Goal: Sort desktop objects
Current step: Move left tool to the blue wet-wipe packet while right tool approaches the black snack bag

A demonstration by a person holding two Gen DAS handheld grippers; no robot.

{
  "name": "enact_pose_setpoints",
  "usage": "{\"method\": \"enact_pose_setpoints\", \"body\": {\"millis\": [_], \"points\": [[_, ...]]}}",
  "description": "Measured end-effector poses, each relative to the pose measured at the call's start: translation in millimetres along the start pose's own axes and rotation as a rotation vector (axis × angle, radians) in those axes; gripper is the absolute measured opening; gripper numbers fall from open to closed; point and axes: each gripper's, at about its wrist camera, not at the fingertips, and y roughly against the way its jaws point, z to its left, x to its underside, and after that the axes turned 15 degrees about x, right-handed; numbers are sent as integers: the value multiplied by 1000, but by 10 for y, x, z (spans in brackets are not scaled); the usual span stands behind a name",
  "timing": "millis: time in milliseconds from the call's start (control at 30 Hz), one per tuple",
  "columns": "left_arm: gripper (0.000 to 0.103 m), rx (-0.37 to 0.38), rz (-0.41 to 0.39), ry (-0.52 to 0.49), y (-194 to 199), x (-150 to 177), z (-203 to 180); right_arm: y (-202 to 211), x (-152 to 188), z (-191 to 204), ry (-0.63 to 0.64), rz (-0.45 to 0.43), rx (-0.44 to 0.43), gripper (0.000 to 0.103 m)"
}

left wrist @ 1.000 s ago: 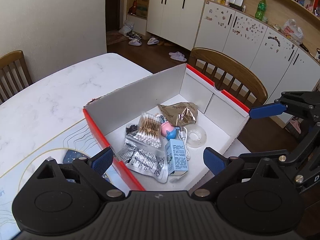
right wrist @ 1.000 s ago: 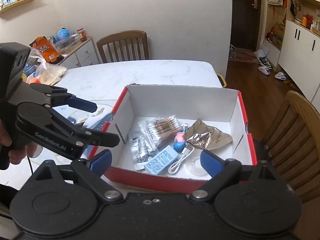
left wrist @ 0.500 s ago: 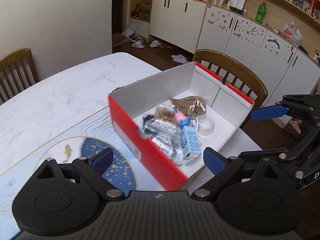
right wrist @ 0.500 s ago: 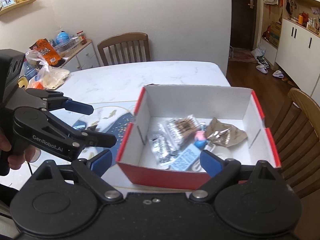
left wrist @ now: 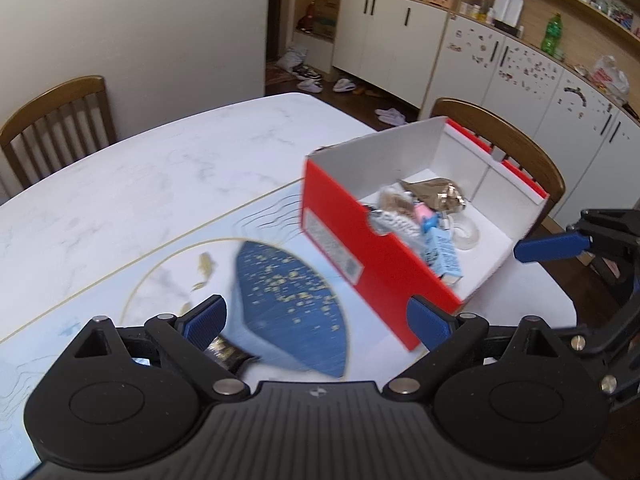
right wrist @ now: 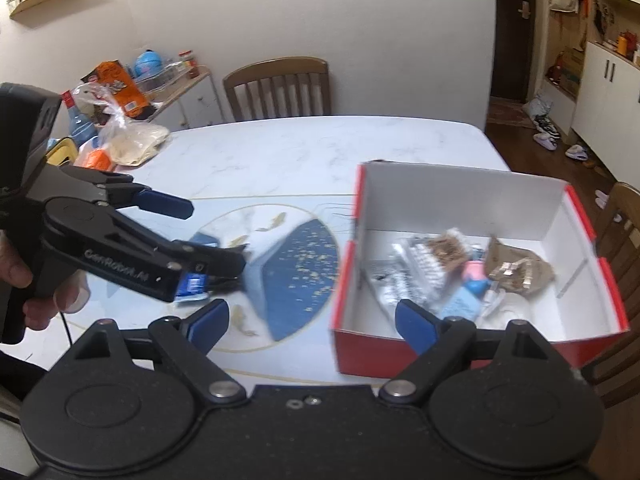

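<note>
Both my grippers hang open above the marble table, with the red box of sorted things to the right.

From the left: my hand (right wrist: 24, 280) holds the left gripper (left wrist: 316, 316), its 2 blue-padded fingers (left wrist: 206, 316) spread wide with nothing between them, above the blue speckled oval printed on the table mat (left wrist: 288, 300). A small blue packet (right wrist: 194, 286) lies on the mat just under that gripper, partly hidden by it. The right gripper (right wrist: 312, 318) is spread wide too and holds nothing. Right of the mat's oval, the red box (right wrist: 472, 344) sits near the table's (left wrist: 160, 184) edge, holding a cotton-swab pack (right wrist: 436, 256), a crumpled brown foil wrapper (right wrist: 516, 268), a light-blue carton (left wrist: 444, 254) and a clear tape roll (left wrist: 466, 232); motion blur hides the rest.
</note>
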Motion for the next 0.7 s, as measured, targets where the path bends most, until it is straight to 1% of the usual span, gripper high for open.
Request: {"method": "enact_pose_setpoints", "body": {"millis": [300,500,700], "points": [[97,-51,-15,24,170,130,314,-106,-56,415,37,-8,-31,88],[97,-90,-14,93,231,300,644,-215,-83,685,72,-21,-44,88],[97,-132,-6,135,225,443,885,-414,-80,875,83,-13,-39,88]]}}
